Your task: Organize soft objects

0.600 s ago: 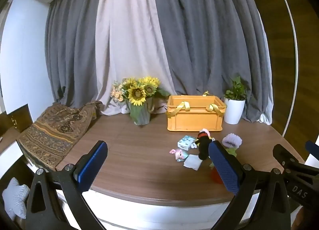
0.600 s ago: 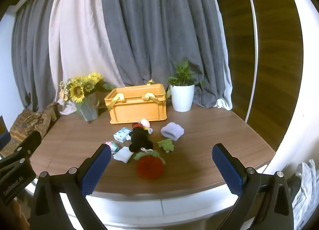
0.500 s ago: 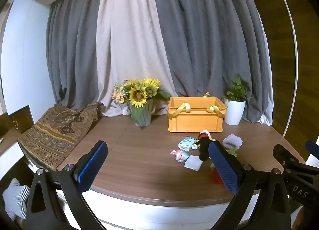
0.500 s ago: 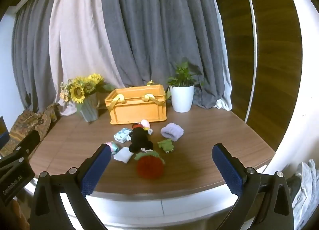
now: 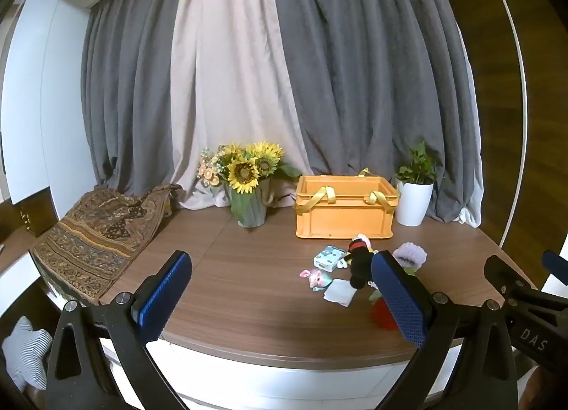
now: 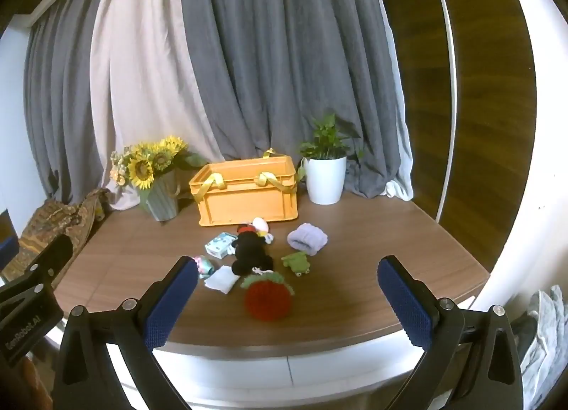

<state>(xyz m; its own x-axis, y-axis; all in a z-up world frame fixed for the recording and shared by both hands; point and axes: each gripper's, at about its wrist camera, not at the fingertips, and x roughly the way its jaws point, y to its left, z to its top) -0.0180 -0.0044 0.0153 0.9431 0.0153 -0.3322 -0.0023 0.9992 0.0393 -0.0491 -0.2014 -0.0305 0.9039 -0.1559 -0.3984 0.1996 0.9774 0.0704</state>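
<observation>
An open orange crate point(image 6: 248, 197) with yellow handles stands at the back of the wooden table point(image 6: 372, 268). In front of it lie several soft items: a black plush mouse point(image 6: 250, 253), a red crocheted strawberry point(image 6: 266, 298), a lilac knit cuff point(image 6: 307, 238), a small green frog point(image 6: 296, 262), a white cloth point(image 6: 222, 280), a pale blue tissue pack point(image 6: 220, 248) and a small pink-blue toy point(image 6: 204, 264). My right gripper point(image 6: 287, 300) is open and empty, held before the table's front edge. My left gripper point(image 5: 284, 296) is open and empty, left of the items point(image 5: 358, 264). The crate also shows in the left wrist view point(image 5: 344, 206).
A vase of sunflowers point(image 5: 248, 182) stands left of the crate and a white potted plant point(image 6: 325, 175) stands to its right. A patterned cloth point(image 5: 96, 232) drapes over the table's left end. Grey and pale curtains hang behind. A wooden wall panel point(image 6: 479, 90) is at right.
The view in both cameras has shifted only slightly. Both grippers stay open and empty, and nothing on the table has moved.
</observation>
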